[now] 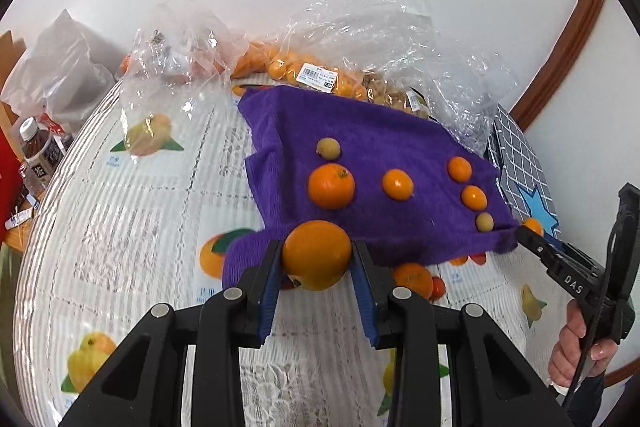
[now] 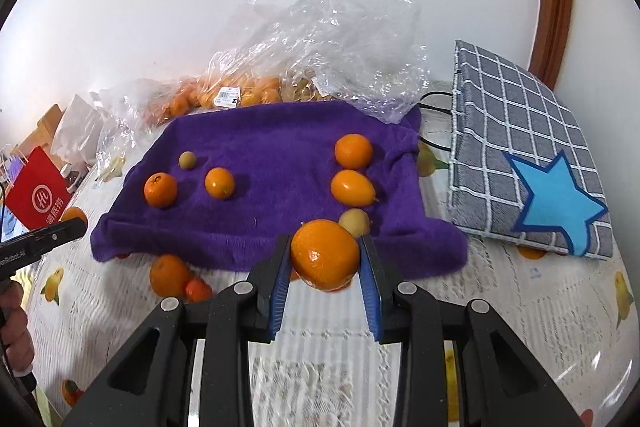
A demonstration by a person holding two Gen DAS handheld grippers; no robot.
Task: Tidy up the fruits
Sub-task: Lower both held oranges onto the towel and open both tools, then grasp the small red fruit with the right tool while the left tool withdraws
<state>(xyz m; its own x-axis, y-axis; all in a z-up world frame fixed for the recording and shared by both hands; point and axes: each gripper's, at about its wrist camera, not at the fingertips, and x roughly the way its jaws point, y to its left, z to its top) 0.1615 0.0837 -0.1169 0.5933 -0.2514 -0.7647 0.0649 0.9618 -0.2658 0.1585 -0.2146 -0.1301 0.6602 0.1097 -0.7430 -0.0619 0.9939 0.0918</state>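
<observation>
**A:** Both hands are loaded. The left gripper (image 1: 317,255) has its blue pads clamped on an orange (image 1: 316,254), and the right gripper (image 2: 325,254) is clamped on another orange (image 2: 325,254). Each fruit fills the gap between its fingers.

**B:** Where are they relative to the purple towel (image 2: 280,147)?

**A:** Both hang at its near edge, the left one by the near left corner, the right one nearer the right half. On the towel itself there's a group at the left, a mandarin (image 1: 331,185), a smaller orange fruit (image 1: 397,184) and a little greenish one (image 1: 328,148). Down the right edge runs a column of two kumquat-like fruits (image 2: 353,151) with a pale one (image 2: 355,222) at its near end.

**B:** Will those oranges stay put?

**A:** I'd guess so. They look firm and fairly light, with a waxy, glossy peel, so a bit slippery. The pads sit across the widest part, which is the right place; higher or lower and a round fruit tends to squirt out. Squeezing too hard would bruise it.

**B:** And setting them down?

**A:** The towel is soft and nappy, so it should stop a roll. Off the towel, on the printed tablecloth (image 1: 120,227), I'd expect them to wander. The bags of fruit (image 2: 224,95) lie at the towel's far edge.
</observation>
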